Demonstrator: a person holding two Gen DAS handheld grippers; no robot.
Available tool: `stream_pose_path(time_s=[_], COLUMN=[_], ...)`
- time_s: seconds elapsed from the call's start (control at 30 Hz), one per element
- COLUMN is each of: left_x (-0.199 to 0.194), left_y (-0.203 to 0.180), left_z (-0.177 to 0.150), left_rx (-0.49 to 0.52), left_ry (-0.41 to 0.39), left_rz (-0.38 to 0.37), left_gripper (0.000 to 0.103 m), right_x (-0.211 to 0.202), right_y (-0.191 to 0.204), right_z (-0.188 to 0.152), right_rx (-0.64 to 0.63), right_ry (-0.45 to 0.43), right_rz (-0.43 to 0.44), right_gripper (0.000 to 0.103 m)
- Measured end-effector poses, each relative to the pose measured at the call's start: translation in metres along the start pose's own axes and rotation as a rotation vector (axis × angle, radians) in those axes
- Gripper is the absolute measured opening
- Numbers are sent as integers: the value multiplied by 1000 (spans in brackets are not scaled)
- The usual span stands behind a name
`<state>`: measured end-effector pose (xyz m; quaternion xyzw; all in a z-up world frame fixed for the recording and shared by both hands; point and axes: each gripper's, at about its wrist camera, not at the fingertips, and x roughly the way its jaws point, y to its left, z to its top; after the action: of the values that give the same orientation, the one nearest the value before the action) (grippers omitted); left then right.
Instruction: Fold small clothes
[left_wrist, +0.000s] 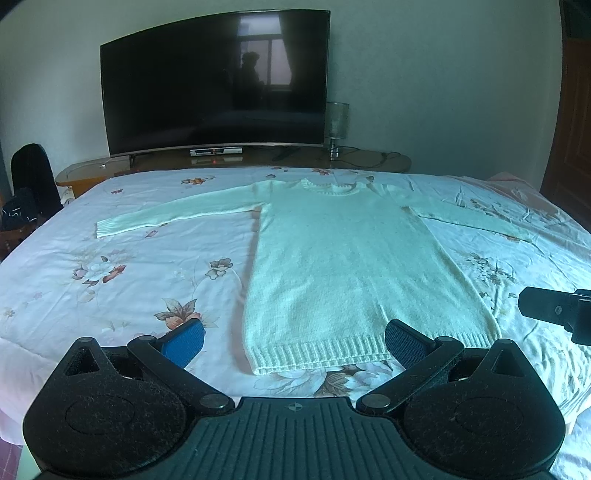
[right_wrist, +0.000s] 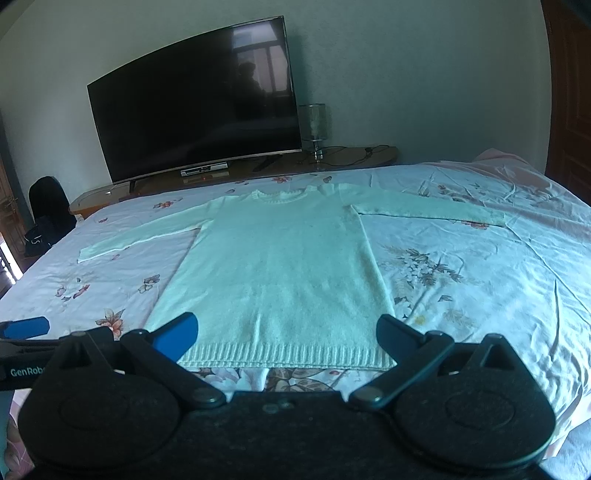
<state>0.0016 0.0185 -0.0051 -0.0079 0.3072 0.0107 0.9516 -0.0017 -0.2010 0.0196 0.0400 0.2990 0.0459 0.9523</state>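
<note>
A pale knitted sweater (left_wrist: 340, 258) lies flat on the bed, neck toward the far side, both sleeves spread out sideways, ribbed hem nearest me. It also shows in the right wrist view (right_wrist: 280, 266). My left gripper (left_wrist: 293, 341) is open and empty, hovering just in front of the hem. My right gripper (right_wrist: 288, 338) is open and empty, also just in front of the hem. The right gripper's tip shows at the right edge of the left wrist view (left_wrist: 554, 306); the left gripper's blue pad shows at the left edge of the right wrist view (right_wrist: 26, 328).
The bed (left_wrist: 110, 273) has a white floral sheet. Beyond it a wooden stand (left_wrist: 236, 162) carries a large dark TV (left_wrist: 214, 85), a set-top box and a small lamp (left_wrist: 337, 125). A dark bag (left_wrist: 29, 177) sits at the far left. A wooden door (right_wrist: 572, 92) is at right.
</note>
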Motion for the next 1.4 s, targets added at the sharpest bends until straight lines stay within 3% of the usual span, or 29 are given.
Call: stream_pose_path(time_s=[1.4], left_x=[4], left_y=[-2], left_z=[4], left_rx=[3], left_ry=[20], left_rz=[-14], left_gripper=[103], right_x=[6], right_y=[-9], right_z=[-5], right_rx=[17], right_ry=[6], right_rz=[-15], right_gripper=[103])
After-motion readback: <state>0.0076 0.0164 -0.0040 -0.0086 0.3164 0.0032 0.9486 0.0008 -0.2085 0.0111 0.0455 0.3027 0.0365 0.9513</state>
